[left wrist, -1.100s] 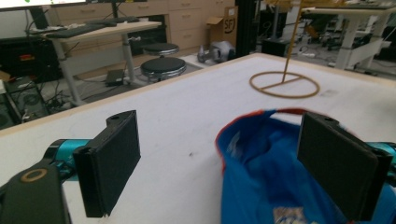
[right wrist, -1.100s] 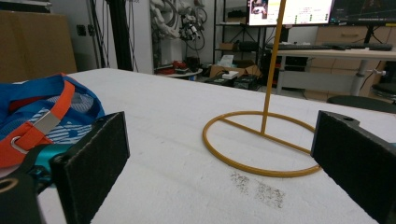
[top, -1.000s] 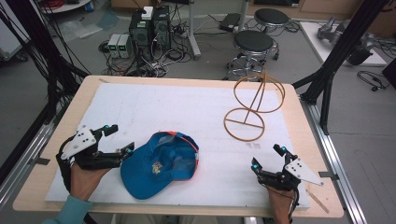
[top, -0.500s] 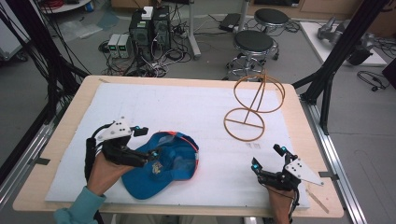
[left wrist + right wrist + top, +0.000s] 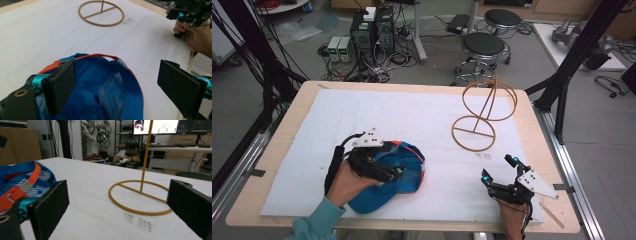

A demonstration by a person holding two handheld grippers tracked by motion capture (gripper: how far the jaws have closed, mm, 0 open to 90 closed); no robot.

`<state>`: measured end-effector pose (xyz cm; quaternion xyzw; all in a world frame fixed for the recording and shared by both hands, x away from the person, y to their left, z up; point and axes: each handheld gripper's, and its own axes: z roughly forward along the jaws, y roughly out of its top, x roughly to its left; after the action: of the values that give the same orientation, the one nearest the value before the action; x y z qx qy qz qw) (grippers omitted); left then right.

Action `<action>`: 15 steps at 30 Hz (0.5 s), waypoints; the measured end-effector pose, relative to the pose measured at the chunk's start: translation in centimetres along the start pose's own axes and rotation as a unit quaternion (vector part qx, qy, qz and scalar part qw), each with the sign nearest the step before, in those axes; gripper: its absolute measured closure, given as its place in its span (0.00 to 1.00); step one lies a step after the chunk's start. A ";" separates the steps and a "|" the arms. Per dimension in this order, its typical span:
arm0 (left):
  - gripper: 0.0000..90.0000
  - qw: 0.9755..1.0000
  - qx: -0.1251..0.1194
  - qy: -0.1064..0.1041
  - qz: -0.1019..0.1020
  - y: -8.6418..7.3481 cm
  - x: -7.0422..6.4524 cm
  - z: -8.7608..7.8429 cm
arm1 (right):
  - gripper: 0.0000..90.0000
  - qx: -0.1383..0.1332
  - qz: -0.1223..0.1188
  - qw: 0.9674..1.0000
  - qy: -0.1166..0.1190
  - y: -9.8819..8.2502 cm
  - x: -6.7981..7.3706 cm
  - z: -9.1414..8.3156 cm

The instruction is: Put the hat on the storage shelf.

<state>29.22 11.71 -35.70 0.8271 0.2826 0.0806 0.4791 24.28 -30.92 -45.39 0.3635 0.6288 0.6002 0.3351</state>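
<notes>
High view first: the left hand-held gripper (image 5: 399,172) sits over the blue cap (image 5: 407,172), its jaws spread wide and clamping nothing. From the left hand-held gripper view, one black pad (image 5: 61,86) lies against the cap's inner fabric while the other pad (image 5: 178,86) hangs off to the side, above bare white sheet. The cap lies upside down (its mesh lining and orange strap face up) on the near left part of the desk (image 5: 302,107), on the white sheet (image 5: 412,115) that covers most of the top.

The right hand-held gripper (image 5: 498,168) rests near the front right edge of the sheet, well apart from the cap, jaws likewise wide apart and empty. Its own view looks between the two pads at the yellow wire stand (image 5: 140,195), whose ring base lies flat on the sheet with an upright rod rising from it. From above, the stand (image 5: 479,117) is at the far right of the sheet, and a faint grey smudge (image 5: 482,156) marks the sheet just in front of its base.
</notes>
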 end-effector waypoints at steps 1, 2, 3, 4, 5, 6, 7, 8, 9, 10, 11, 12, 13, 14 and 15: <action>0.17 1.000 0.001 0.000 -0.002 0.0 0.0 0.3 | 0.04 0.000 0.001 1.000 0.000 0.0 0.0 0.0; 0.17 1.000 0.002 0.000 -0.004 0.0 -0.1 0.5 | 0.04 0.000 0.001 1.000 0.000 0.0 0.0 0.0; 0.17 1.000 0.002 0.000 -0.004 0.0 -0.1 0.5 | 0.04 0.000 0.001 1.000 0.000 0.0 0.0 0.0; 0.17 1.000 0.012 0.001 -0.007 0.0 -0.1 1.2 | 0.04 0.000 0.002 1.000 0.001 0.0 0.0 0.0; 0.17 1.000 0.015 -0.001 -0.012 0.0 -0.2 1.5 | 0.04 -0.001 0.001 1.000 0.000 0.0 0.0 0.0; 0.17 1.000 0.015 -0.001 -0.012 0.0 -0.2 1.5 | 0.04 -0.001 0.001 1.000 0.000 0.0 0.0 0.0; 0.17 0.999 0.027 -0.003 -0.016 0.0 -0.2 2.1 | 0.04 -0.001 0.001 1.000 0.000 0.0 0.0 0.0; 0.17 0.999 0.030 -0.002 -0.020 -0.1 -0.2 2.3 | 0.04 -0.001 0.003 1.000 0.000 0.0 0.0 0.0; 0.17 0.999 0.032 -0.003 -0.029 -0.1 -0.2 2.6 | 0.04 -0.001 0.002 1.000 0.000 0.0 0.0 0.0; 0.17 0.999 0.032 -0.003 -0.029 -0.1 -0.2 2.6 | 0.04 -0.001 0.003 1.000 0.000 0.0 0.0 0.0; 0.17 0.999 0.027 -0.007 -0.038 -0.2 -0.2 2.9 | 0.04 -0.001 0.003 1.000 0.000 0.0 0.0 0.0; 0.17 0.999 0.025 -0.013 -0.043 -0.3 -0.1 3.1 | 0.04 -0.001 0.003 1.000 0.000 0.0 0.0 0.0; 0.18 0.998 0.030 -0.013 -0.048 -0.4 -0.1 3.6 | 0.04 -0.001 0.004 1.000 0.001 0.0 0.0 -0.1; 0.18 0.998 0.033 -0.011 -0.046 -0.4 -0.1 3.9 | 0.04 -0.001 0.003 1.000 0.000 0.0 0.0 0.0; 0.18 0.998 0.032 -0.012 -0.049 -0.5 -0.1 4.1 | 0.04 -0.002 0.002 1.000 0.001 0.0 0.0 0.0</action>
<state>30.56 8.80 -38.30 0.8282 0.3196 0.0381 0.4589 24.26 -30.97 -45.41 0.3640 0.6272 0.6022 0.3338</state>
